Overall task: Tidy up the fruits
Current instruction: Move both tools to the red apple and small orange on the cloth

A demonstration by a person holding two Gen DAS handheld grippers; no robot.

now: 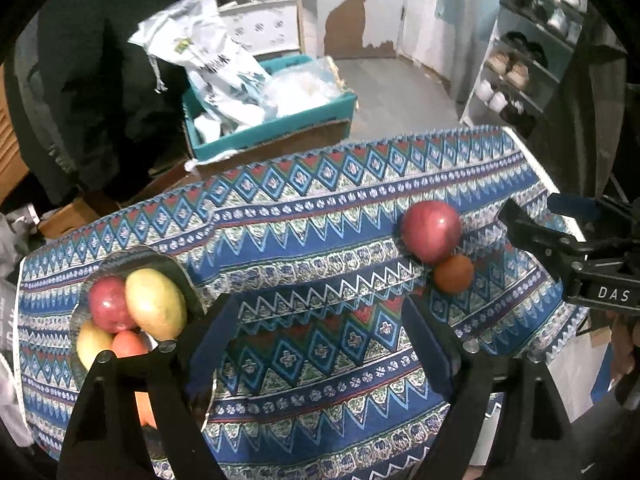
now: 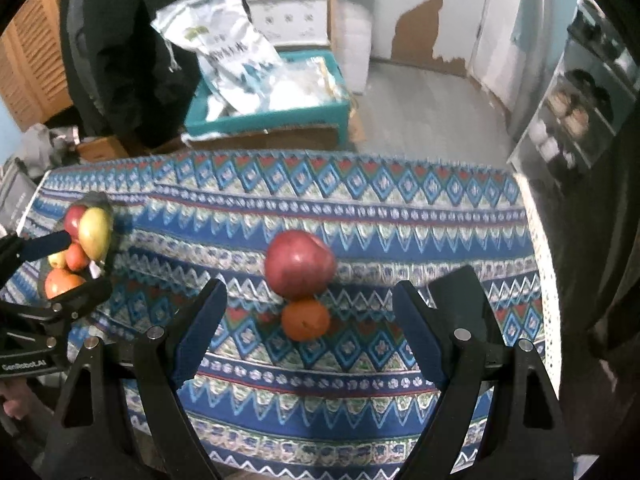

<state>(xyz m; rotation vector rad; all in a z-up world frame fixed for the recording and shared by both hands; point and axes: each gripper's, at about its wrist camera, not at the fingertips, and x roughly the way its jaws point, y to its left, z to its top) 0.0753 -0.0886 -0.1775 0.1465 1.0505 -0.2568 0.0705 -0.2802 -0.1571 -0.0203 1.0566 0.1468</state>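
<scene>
A large red apple [image 1: 431,230] [image 2: 299,262] lies on the patterned tablecloth with a small orange fruit [image 1: 453,274] [image 2: 305,319] touching its near side. A dark bowl [image 1: 176,268] [image 2: 98,199] at the table's left holds a red apple [image 1: 106,302], a yellow-green mango [image 1: 156,304] [image 2: 95,233] and several other fruits. My left gripper [image 1: 316,320] is open and empty over the cloth, just right of the bowl. My right gripper [image 2: 310,304] is open and empty, with the small orange fruit between its fingers. It also shows at the right edge of the left wrist view [image 1: 532,236].
The table [image 2: 360,200] is covered by a blue patterned cloth. Behind it stand a teal box [image 1: 280,124] [image 2: 272,118] with white bags, a wooden shelf and a dark coat. A shoe rack [image 1: 520,60] stands at the right. The table's right edge [image 2: 540,260] is close.
</scene>
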